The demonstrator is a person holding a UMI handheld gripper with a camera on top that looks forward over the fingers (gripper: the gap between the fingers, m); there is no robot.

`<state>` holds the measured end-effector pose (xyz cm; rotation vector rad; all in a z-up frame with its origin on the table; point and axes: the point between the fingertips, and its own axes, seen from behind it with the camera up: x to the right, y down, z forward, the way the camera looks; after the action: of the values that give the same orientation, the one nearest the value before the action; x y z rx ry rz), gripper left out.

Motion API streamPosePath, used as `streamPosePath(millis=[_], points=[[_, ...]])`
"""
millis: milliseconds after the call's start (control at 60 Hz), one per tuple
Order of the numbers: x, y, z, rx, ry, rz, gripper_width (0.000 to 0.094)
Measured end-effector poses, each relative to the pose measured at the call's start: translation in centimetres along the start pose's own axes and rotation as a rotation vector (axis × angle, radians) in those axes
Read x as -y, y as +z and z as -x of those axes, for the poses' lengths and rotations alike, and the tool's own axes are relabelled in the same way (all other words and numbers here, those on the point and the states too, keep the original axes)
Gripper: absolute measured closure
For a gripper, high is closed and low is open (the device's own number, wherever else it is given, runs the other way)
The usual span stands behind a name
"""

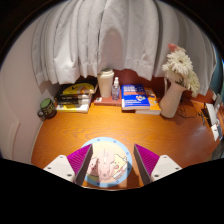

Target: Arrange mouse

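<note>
A round mouse (108,163) with a light-blue rim and a pale cartoon print on top sits between my gripper's (113,165) two fingers. Its sides reach the purple pads (80,160) on both fingers, so my gripper is shut on it. It is held above the near part of the wooden table (120,128). The mouse's near end is hidden below the fingers.
Along the table's far side, by the white curtain, stand a green mug (46,106), a stack of books (76,96), a beige jug (105,83), a small bottle (116,88), blue books (136,98) and a white vase of flowers (173,92).
</note>
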<state>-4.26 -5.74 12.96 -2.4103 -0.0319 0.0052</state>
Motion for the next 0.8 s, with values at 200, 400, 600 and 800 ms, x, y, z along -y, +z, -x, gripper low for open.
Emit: streamPosePath(millis=[200,400,600,800], points=[[5.1,-7.7,-1.9,-0.018,0.048,-0.173,0.0113],[4.4,-11.0,-3.0,-0.029,0.071,-0.213,0.0126],[1.8,-11.7,-3.3,-0.049,0.053,-0.180,0.0126],[0.1,-12.0,-3.7,-0.055,0.058,-0.156,0.0119]])
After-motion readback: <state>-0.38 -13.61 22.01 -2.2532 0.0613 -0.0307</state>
